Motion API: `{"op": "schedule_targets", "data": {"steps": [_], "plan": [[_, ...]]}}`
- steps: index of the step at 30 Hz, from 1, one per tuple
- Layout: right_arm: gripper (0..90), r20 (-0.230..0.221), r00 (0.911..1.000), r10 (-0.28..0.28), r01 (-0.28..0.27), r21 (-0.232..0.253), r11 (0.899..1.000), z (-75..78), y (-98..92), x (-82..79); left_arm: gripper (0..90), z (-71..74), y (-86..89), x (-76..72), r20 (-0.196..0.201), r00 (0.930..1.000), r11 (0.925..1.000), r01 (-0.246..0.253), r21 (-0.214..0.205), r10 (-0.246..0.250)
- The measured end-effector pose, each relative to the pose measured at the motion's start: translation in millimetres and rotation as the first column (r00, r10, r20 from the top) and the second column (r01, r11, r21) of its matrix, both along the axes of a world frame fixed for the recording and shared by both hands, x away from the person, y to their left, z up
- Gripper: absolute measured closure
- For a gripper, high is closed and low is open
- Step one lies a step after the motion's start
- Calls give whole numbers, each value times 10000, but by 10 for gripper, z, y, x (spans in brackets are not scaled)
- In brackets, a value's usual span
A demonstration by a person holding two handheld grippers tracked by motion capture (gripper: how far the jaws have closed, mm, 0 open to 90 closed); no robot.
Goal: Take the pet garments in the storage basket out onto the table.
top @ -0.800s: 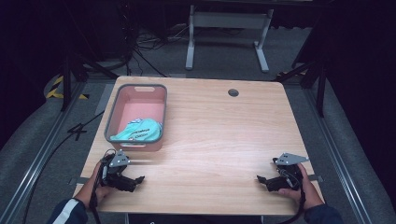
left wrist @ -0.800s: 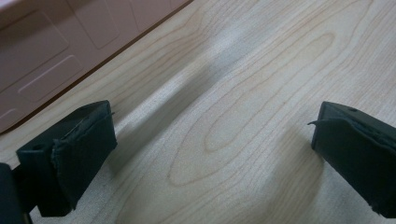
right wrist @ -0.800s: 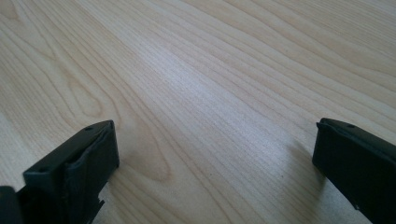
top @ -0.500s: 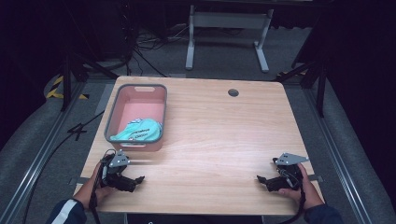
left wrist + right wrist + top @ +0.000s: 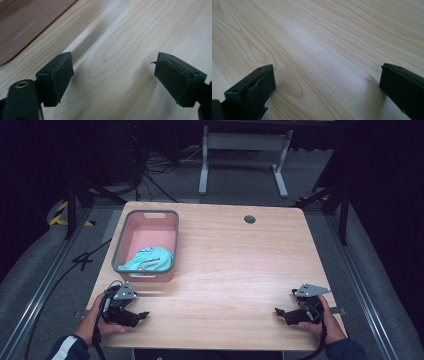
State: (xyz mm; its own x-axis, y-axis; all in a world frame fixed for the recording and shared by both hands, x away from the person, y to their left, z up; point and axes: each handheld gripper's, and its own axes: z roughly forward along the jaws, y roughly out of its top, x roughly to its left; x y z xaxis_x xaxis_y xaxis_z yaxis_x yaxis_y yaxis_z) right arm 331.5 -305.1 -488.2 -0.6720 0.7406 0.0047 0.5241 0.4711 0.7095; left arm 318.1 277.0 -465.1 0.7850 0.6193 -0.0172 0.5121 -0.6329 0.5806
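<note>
Left gripper (image 5: 142,315) sits at lower left of the high view on the table (image 5: 240,270), jaws spread wide, bare wood between them. Right gripper (image 5: 278,311) at lower right, jaws also apart, nothing held. Pink bin (image 5: 121,249) sits upper left, just above the left gripper, with a teal cloth (image 5: 149,260) at its near end.

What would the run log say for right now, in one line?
left gripper: jaws open, empty | right gripper: jaws open, empty | both low over table | teal cloth in pink bin
</note>
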Motion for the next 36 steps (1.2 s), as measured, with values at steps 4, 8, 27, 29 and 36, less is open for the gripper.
{"op": "schedule_targets", "data": {"steps": [4, 8, 27, 29, 36], "plan": [[6, 2, 10000, 0, 0, 1, 10000, 0, 0, 0, 185, 74, 52, -23, 254, 9995, 9994, -161, -315, 169], [6, -1, 10000, 0, 0, 2, 10000, 0, 0, 0, 207, 144, 69, -57, 369, 9993, 9998, -64, -201, 72], [6, -1, 10000, 1, -1, 1, 10000, 0, 0, 0, 233, 535, 75, -72, 1258, 9921, 10000, -42, 29, 38], [6, 1, 10000, 1, -1, 0, 10000, 0, 0, 0, 234, 606, 73, -63, 1386, 9903, 10000, -15, -72, 25], [6, -1, 10000, -3, 3, 1, 10000, 0, 0, 0, 235, 803, 95, -15, 1692, 9856, 10000, 53, 18, -56]]}}
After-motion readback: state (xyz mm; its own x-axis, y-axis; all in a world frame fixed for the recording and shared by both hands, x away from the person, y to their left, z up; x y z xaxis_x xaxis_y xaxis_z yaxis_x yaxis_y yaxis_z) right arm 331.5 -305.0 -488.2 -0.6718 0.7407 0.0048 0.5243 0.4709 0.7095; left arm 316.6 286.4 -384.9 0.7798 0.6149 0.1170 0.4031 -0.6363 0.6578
